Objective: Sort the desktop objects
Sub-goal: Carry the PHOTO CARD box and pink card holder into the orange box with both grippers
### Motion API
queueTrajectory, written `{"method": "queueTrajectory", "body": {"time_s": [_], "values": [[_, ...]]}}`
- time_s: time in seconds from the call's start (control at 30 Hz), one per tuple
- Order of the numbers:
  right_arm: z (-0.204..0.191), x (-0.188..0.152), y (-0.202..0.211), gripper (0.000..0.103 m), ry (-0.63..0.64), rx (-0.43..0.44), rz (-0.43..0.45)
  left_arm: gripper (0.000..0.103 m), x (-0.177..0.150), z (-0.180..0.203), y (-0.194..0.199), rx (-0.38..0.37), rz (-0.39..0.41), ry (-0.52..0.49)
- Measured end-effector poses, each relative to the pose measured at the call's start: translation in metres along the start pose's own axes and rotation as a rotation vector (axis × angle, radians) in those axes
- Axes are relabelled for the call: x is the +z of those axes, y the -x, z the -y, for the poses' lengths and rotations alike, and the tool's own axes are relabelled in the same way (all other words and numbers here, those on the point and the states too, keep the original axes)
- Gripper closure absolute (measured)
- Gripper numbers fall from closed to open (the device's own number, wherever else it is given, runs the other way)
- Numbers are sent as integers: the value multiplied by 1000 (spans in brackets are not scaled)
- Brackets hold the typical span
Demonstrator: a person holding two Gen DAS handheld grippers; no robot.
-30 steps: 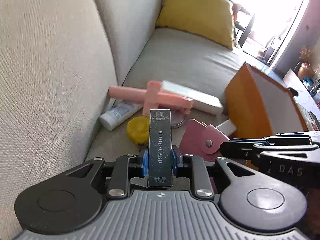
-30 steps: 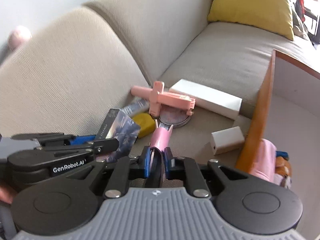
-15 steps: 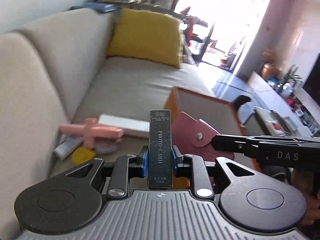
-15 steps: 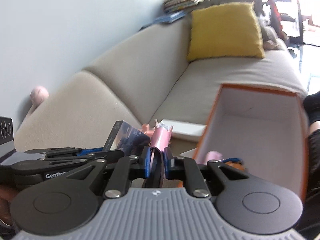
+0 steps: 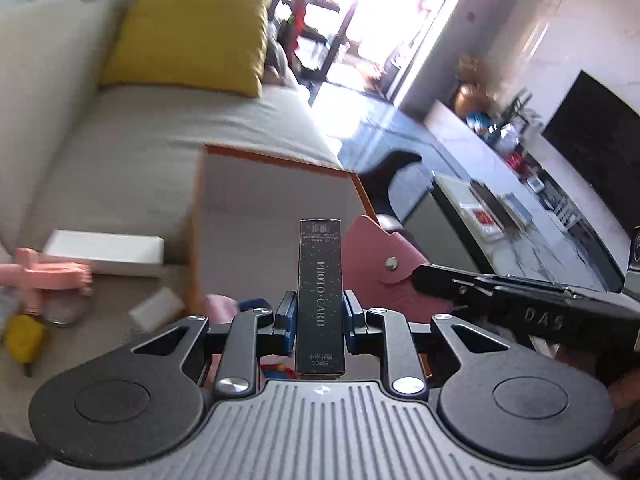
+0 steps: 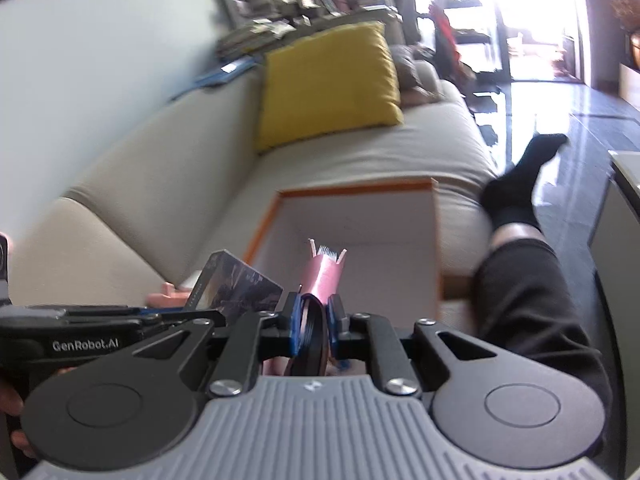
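**Both loads brought over the orange box, release pending**

While a second ago both views looked down on the loose clutter on the sofa seat, the left wrist view now has the orange box (image 5: 276,200) at centre, with the remaining clutter pushed to the box's left: the white carton (image 5: 106,254), the pink tool (image 5: 48,274) and a yellow item (image 5: 22,338). The left gripper (image 5: 320,316) is clamped at a narrow setting on the photo card box (image 5: 320,296). Its long axis runs straight out along the fingers, barcode end forward, pointing toward the box's far wall. To its right, the right gripper (image 5: 440,280) carries the pink pouch (image 5: 380,264) above the box's right rim.

From the right wrist view, the box now fills the middle ground, its white interior open below the tool. The right gripper (image 6: 314,330) is fully closed on the pouch (image 6: 322,276), held edge-on, long axis forward toward the box's far wall (image 6: 356,190). The left gripper (image 6: 216,314) holds its card box (image 6: 236,290) at the box's left rim.

Assessment: transport appears complete; both items look ready to drop.
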State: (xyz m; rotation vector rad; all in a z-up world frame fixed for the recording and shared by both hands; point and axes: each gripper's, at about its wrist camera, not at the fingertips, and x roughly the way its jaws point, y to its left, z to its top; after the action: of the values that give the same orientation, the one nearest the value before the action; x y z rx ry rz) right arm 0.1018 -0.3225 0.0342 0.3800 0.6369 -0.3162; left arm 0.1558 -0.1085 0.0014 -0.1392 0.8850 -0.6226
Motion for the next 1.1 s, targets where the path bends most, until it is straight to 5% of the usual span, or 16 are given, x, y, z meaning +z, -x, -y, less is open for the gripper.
{"method": "queueTrajectory", "body": {"time_s": [0.43,0.73,1.1], "values": [[40,-30,-48,89,-23,-67,-139,78,-25,-5,-104,43,-213,44],[32,-44,-61,88,-26,-16,-206,78,-39,-2,-97,143,-232,17],[31,-45,-69,87,-44,1,-253,78,-47,-5,-103,140,-262,12]]}}
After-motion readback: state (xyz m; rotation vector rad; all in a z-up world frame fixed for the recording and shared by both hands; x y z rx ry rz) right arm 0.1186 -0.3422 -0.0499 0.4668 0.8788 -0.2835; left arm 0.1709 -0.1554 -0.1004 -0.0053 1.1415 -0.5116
